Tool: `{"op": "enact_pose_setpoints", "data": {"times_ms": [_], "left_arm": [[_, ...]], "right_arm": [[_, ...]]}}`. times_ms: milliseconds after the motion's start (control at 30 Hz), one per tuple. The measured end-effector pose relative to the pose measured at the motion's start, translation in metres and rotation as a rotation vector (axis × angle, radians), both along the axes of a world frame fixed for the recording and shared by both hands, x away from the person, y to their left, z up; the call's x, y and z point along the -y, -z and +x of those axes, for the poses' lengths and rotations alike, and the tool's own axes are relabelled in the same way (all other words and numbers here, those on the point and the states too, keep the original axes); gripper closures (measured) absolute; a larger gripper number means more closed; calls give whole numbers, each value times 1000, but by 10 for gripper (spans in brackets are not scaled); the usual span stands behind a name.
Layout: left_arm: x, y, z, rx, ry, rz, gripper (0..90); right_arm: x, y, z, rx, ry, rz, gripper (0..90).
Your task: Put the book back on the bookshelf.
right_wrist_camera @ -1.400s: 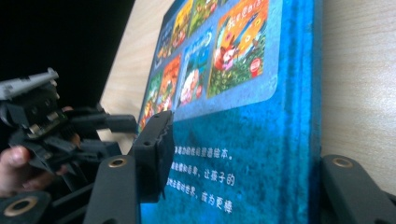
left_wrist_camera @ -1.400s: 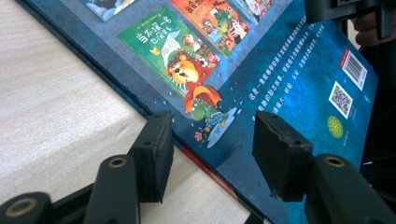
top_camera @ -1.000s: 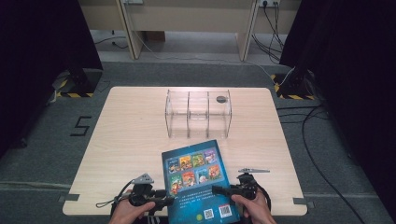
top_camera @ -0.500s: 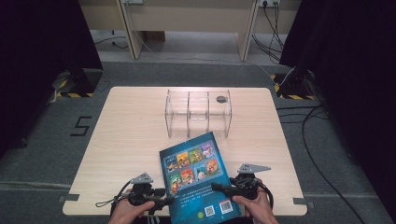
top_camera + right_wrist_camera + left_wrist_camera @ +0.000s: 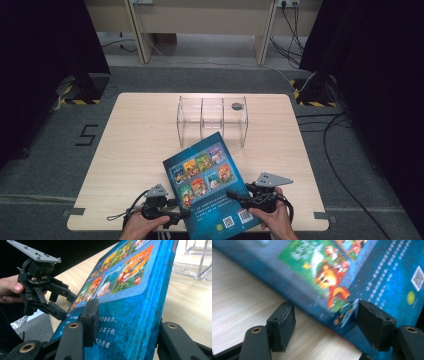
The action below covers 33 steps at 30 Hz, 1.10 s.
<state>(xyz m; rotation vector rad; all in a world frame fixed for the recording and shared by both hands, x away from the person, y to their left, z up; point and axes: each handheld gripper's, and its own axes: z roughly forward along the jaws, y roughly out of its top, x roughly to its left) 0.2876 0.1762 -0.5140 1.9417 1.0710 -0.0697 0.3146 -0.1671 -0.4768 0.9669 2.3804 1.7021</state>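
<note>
While a second earlier the blue picture book (image 5: pixel 212 187) lay squarer to the counter (image 5: pixel 140 150) edge, it now tilts up, turned toward the clear divider rack (image 5: pixel 212 120). Both hands sit low at the near edge. Right tongs (image 5: pixel 125 325) clamp the book's lower right side — left tongs (image 5: pixel 325 322), jaws just widened, stand released around its left edge.

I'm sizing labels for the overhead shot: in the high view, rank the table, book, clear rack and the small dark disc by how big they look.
1. table
2. book, though it is tilted up toward the camera, which may enlarge it
3. clear rack, close behind the book
4. dark disc, by far the smallest
</note>
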Motion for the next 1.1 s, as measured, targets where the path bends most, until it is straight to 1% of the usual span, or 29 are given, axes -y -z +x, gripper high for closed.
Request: {"op": "enact_pose_setpoints", "data": {"times_ms": [67, 100, 133, 233, 267, 367, 433, 467, 500, 533, 567, 600, 700, 733, 767, 800, 833, 867, 900, 933, 967, 1033, 1067, 1100], "left_arm": [[1, 0, 1, -4, 6, -3, 275], [0, 1, 2, -14, -1, -24, 281], [0, 1, 3, -18, -2, -32, 287], [0, 1, 4, -18, -3, -32, 300], [-1, 1, 4, -21, 1, -32, 307], [-2, 1, 5, -25, -1, -34, 318], [-3, 0, 6, -29, -3, -39, 343], [-4, -1, 6, -23, -11, -36, 358], [-7, -3, 6, -1, -26, -32, 408], [-7, -3, 6, -1, -26, -32, 432], [-8, -5, 7, 14, -32, -26, 432], [-8, -8, 7, 28, -33, -14, 451], [-9, -10, 8, 32, -30, -5, 456], [-10, -12, 9, 44, -35, -3, 478], [-10, -12, 9, 44, -35, -3, 483], [-10, -15, 9, 63, -40, 3, 488], [-10, -15, 9, 63, -40, 3, 493], [-9, -17, 8, 82, -43, 15, 493], [-9, -20, 9, 95, -38, 23, 498], [-9, -20, 9, 95, -38, 23, 515], [-7, -24, 9, 125, -23, 47, 525], [-4, -28, 7, 153, -23, 62, 527], [-4, -28, 7, 153, -23, 62, 528], [-5, -29, 8, 147, -29, 45, 543]], "right_arm": [[0, 0, 0, 9, -2, 0, 567], [1, -2, -1, 22, -3, -2, 567], [1, -1, -1, 24, -5, -1, 567], [1, -2, 0, 25, -7, 0, 567], [1, -1, 0, 15, -5, 3, 567], [2, 0, 1, 7, -5, 6, 567], [3, 1, 2, -3, -8, 10, 568], [3, 1, 2, -3, -6, 13, 568], [4, 1, 2, -8, 1, 15, 568], [5, 1, 3, -9, 4, 17, 569], [5, 1, 3, -9, 4, 17, 569], [6, 0, 4, -7, 3, 26, 573], [6, -1, 5, 0, -4, 29, 577], [7, -2, 6, -2, -12, 30, 578], [7, -2, 7, 0, -15, 31, 579], [7, -3, 7, 3, -26, 28, 579], [7, -3, 8, 0, -31, 26, 579], [7, -3, 8, 0, -31, 26, 579], [7, -5, 9, -7, -60, 24, 582], [7, -5, 9, -7, -60, 24, 582], [3, -5, 9, -34, -108, 9, 582], [2, -4, 8, -52, -131, 17, 592], [2, -4, 8, -52, -131, 17, 592], [3, -6, 9, -56, -154, 27, 626]]}}
